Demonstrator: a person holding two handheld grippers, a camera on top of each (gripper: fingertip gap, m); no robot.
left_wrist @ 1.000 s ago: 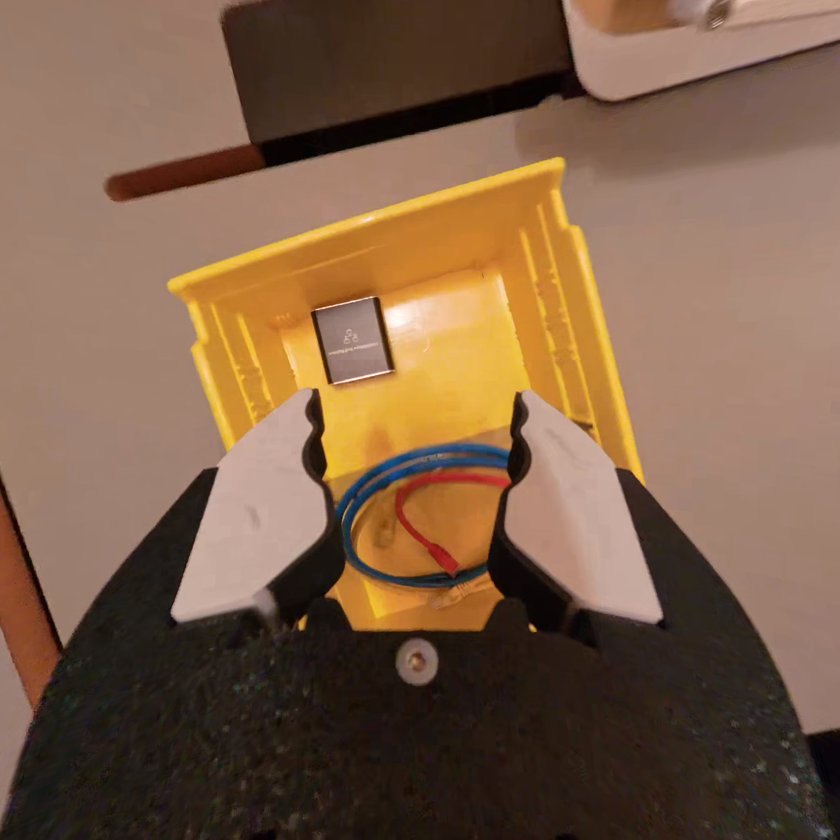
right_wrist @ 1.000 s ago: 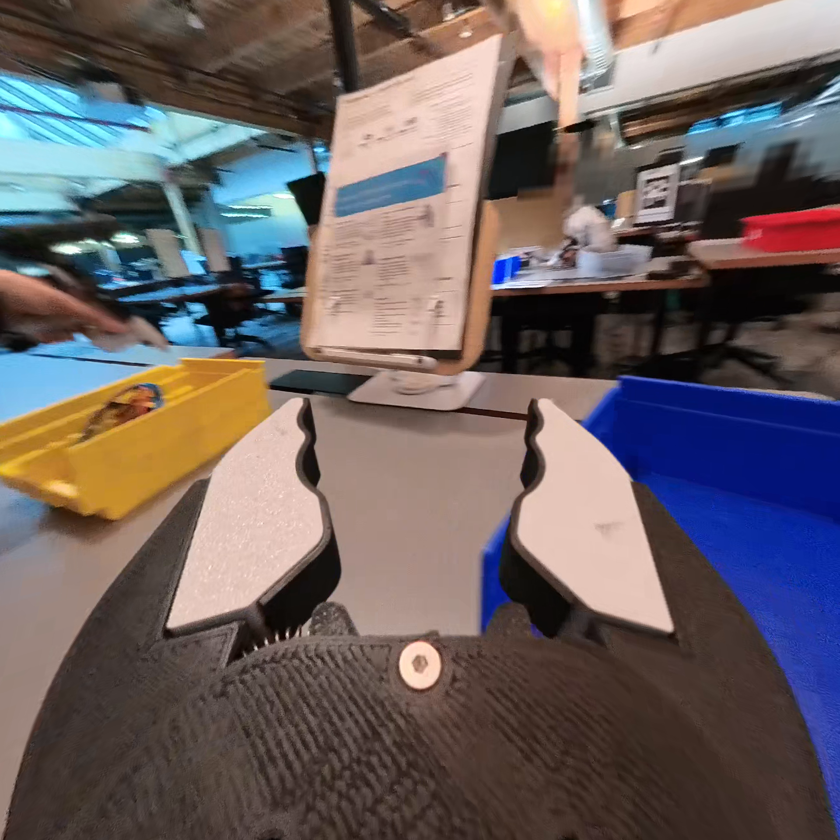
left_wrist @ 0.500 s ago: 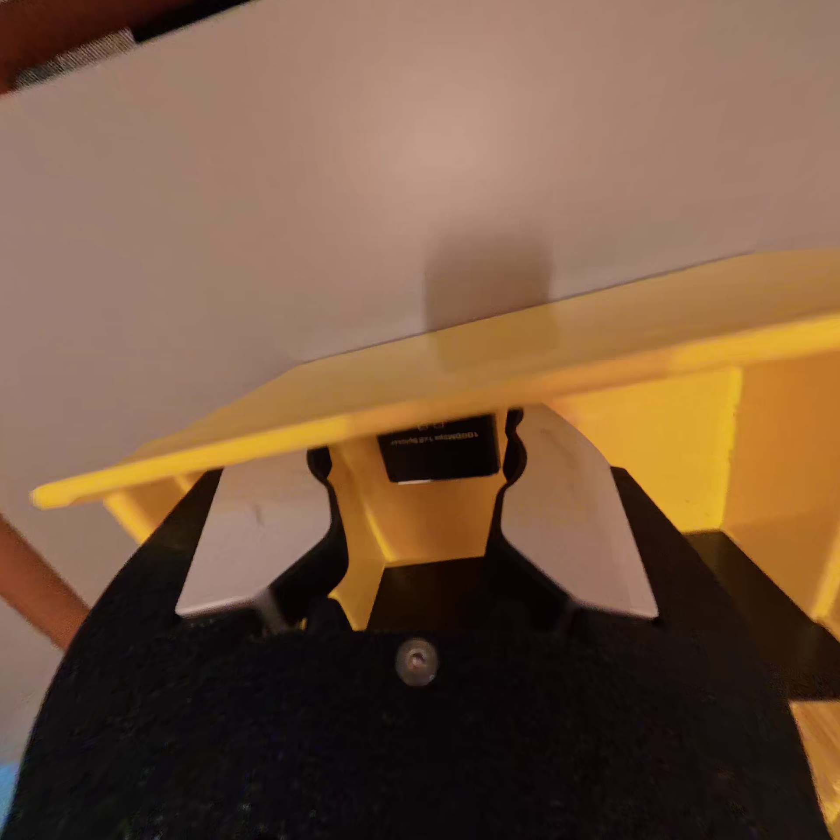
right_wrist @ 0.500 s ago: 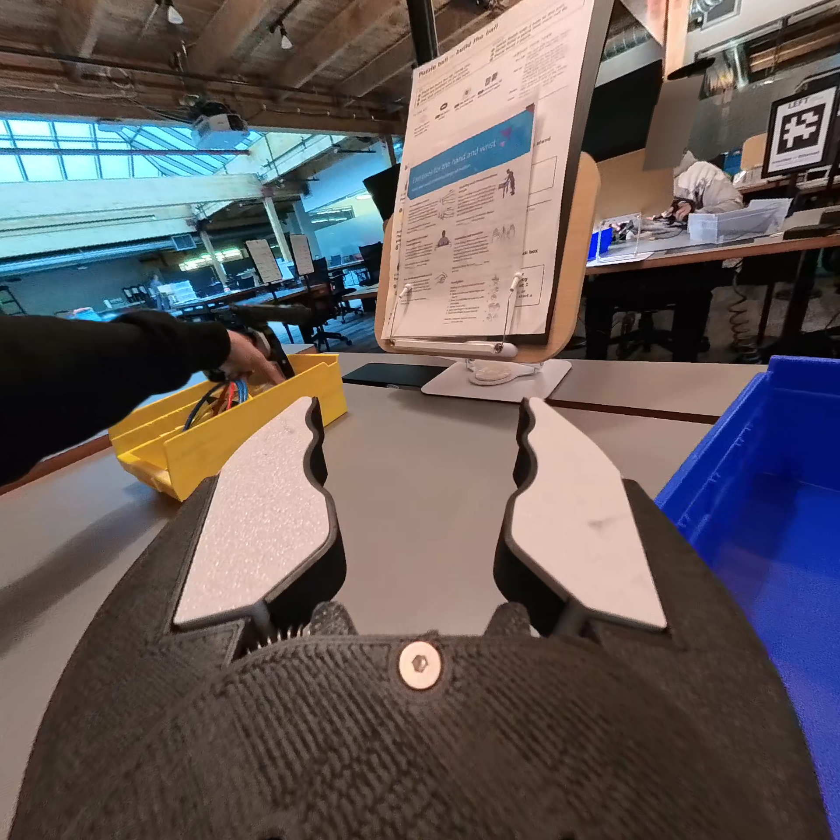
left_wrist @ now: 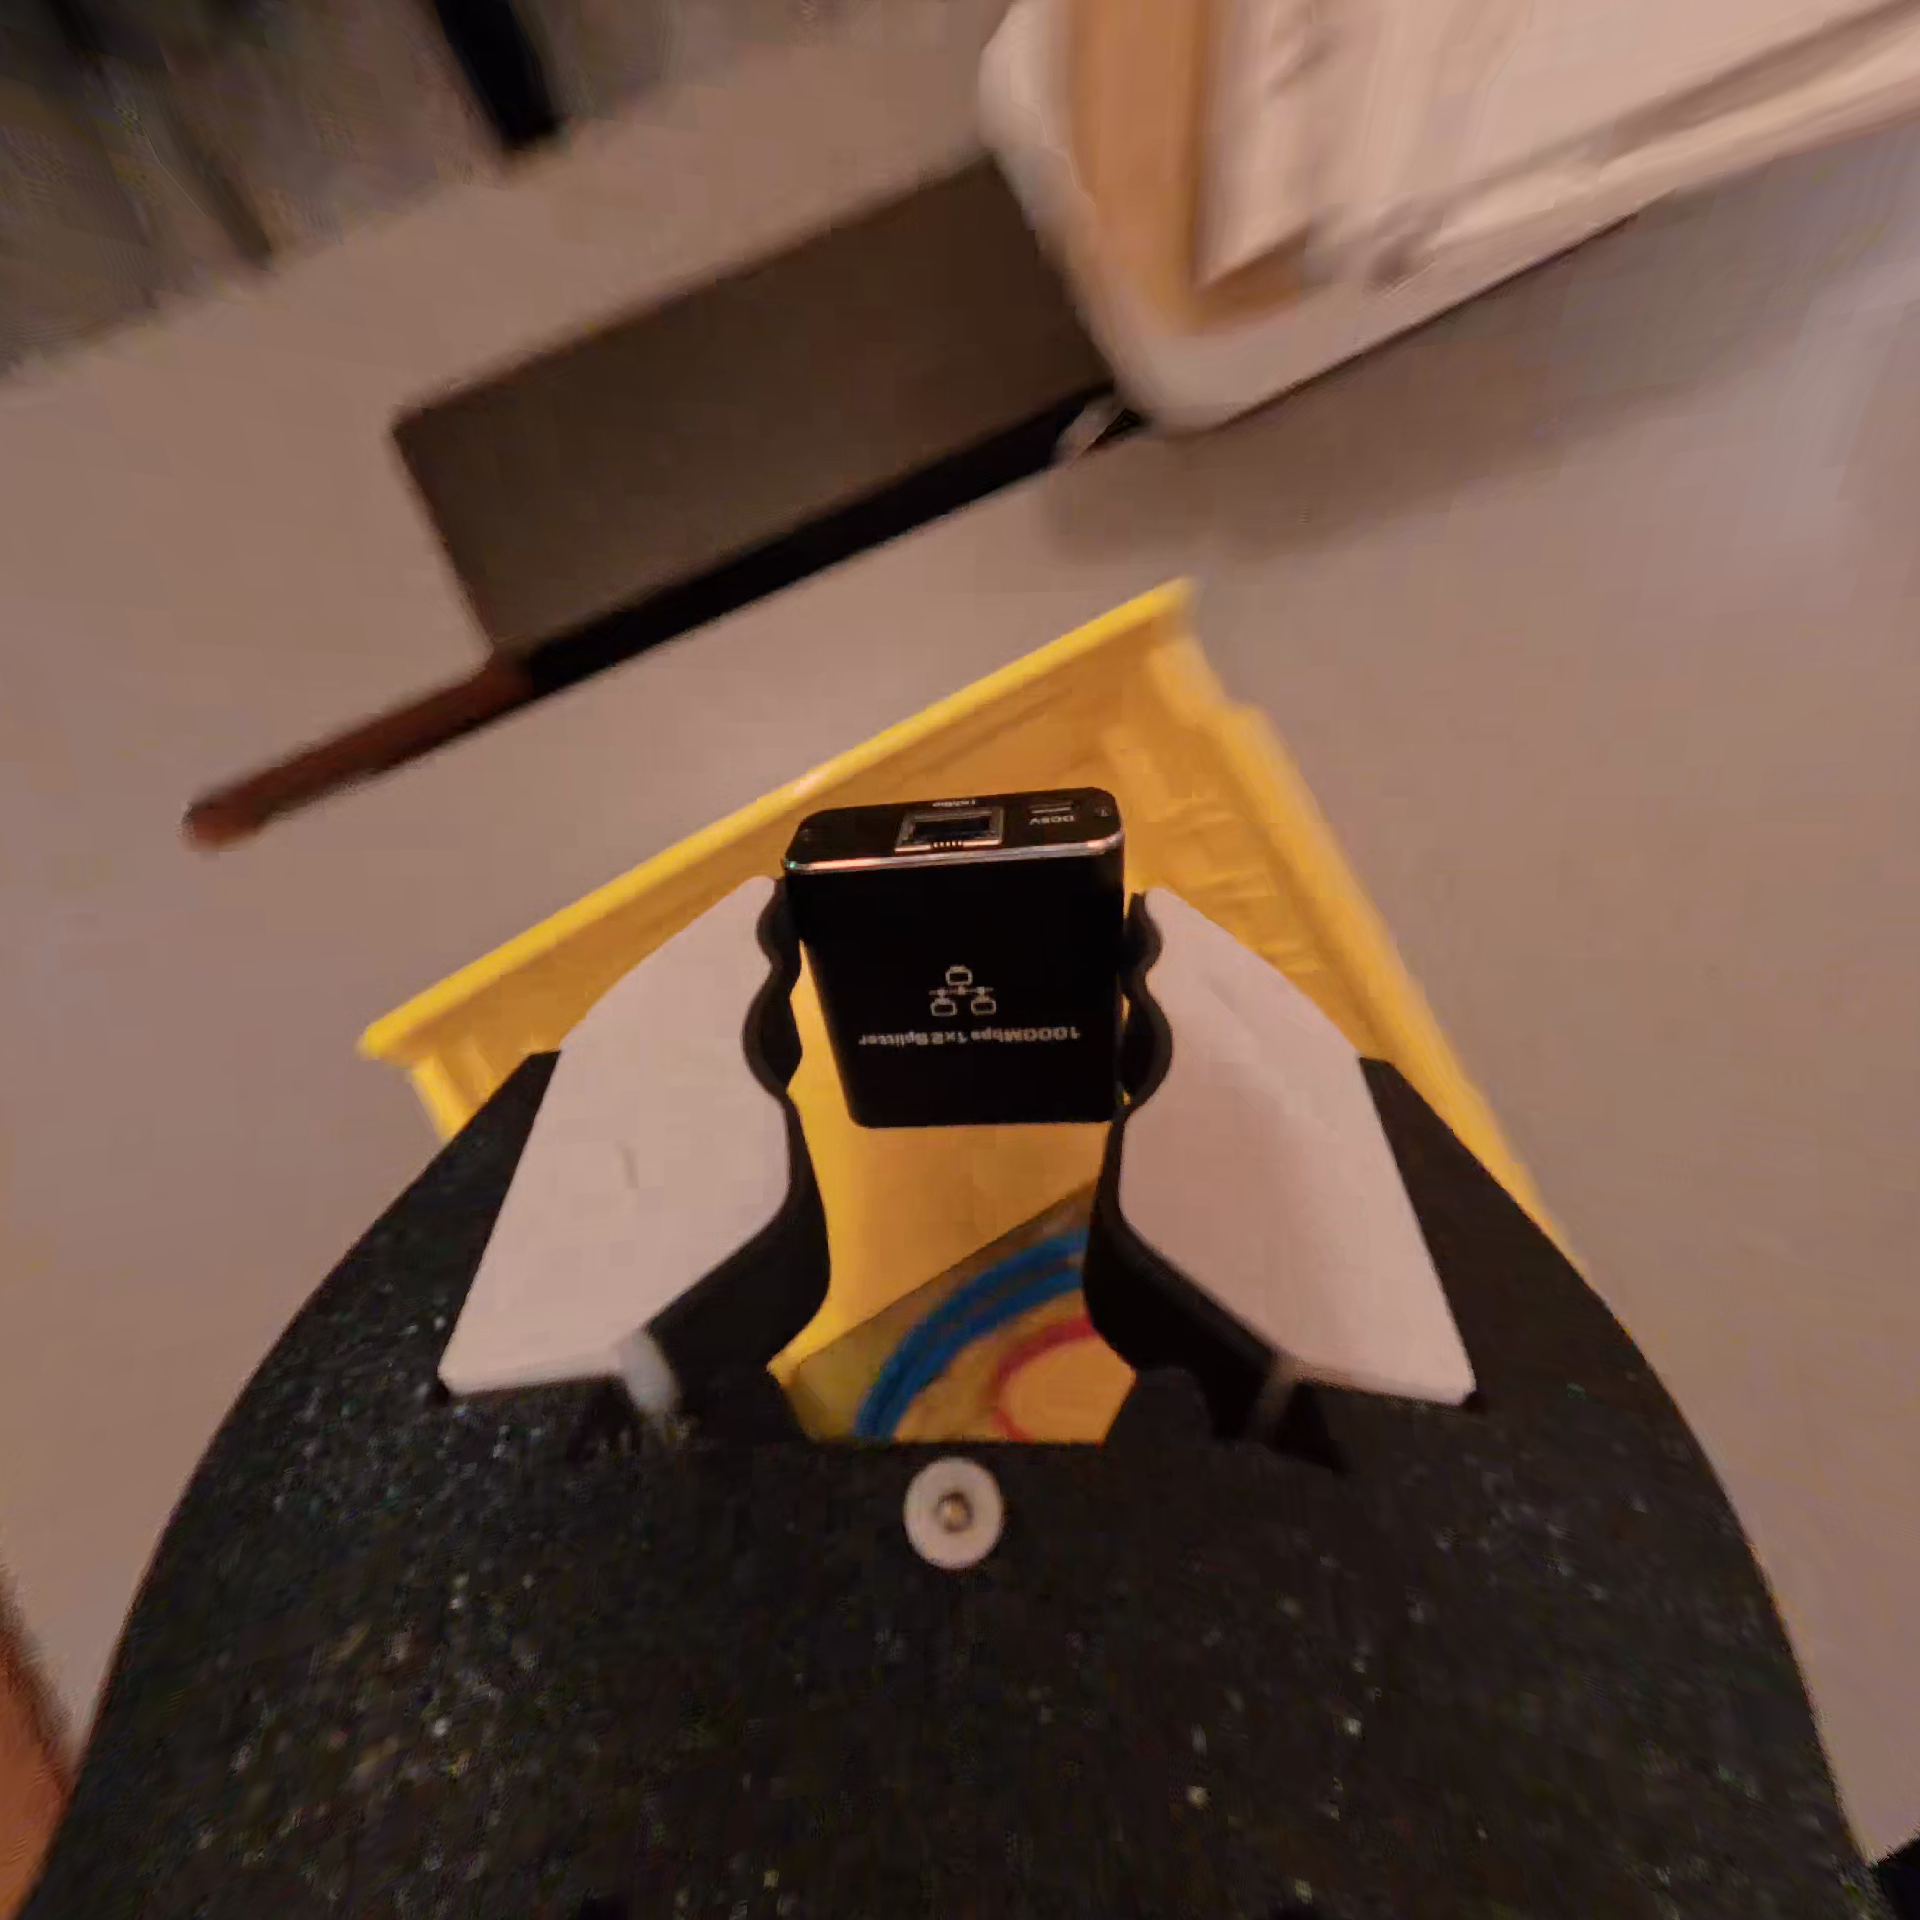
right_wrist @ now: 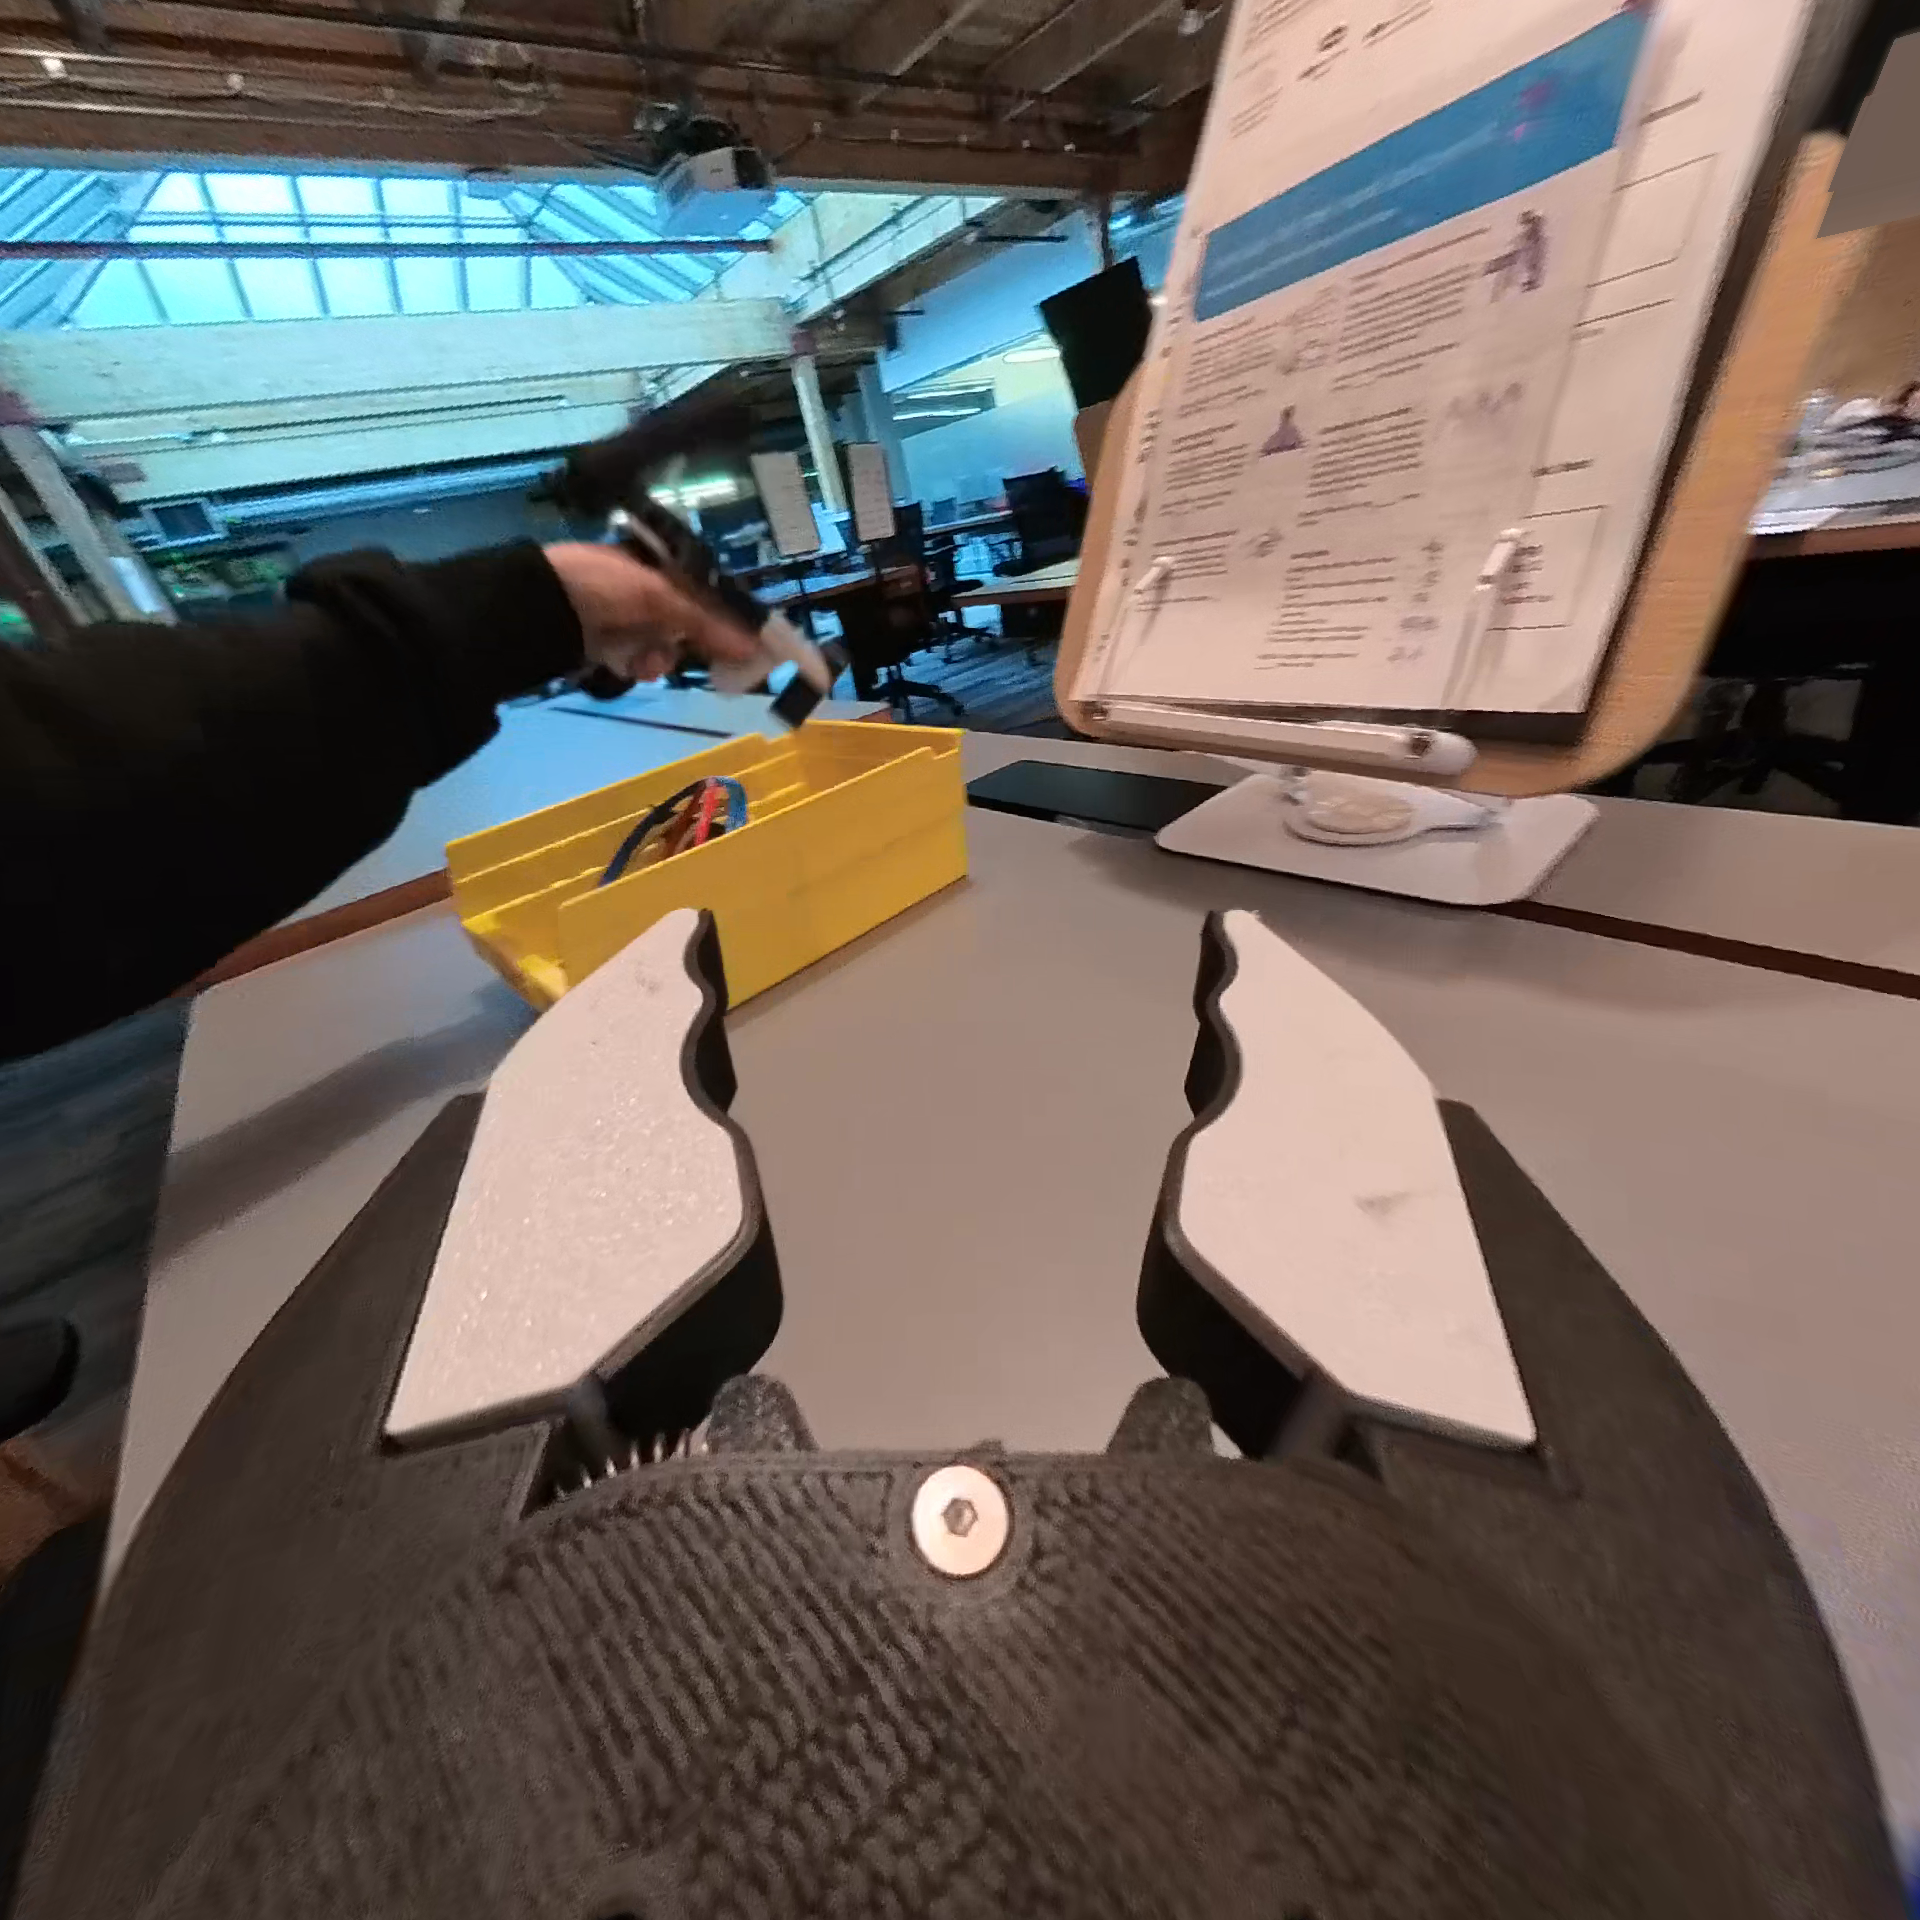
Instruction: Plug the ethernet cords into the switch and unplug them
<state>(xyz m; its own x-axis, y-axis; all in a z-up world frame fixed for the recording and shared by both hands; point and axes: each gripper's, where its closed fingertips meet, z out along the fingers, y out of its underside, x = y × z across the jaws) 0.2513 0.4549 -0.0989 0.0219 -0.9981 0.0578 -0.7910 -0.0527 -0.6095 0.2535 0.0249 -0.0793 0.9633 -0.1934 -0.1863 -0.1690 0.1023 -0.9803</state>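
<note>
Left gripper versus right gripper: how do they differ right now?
The left gripper is shut on the black switch; the right gripper is open and holds nothing. The left gripper is raised above the yellow bin, where the blue and red cords lie; the right gripper hangs over bare grey table, away from the bin. Both have white finger plates with black wavy pads.

Left wrist view looks steeply down, close above the yellow bin (left_wrist: pixel 1226 727). Right wrist view faces level across the table (right_wrist: pixel 987 1091) (bin (right_wrist: pixel 831 873) shared, farther off).
</note>
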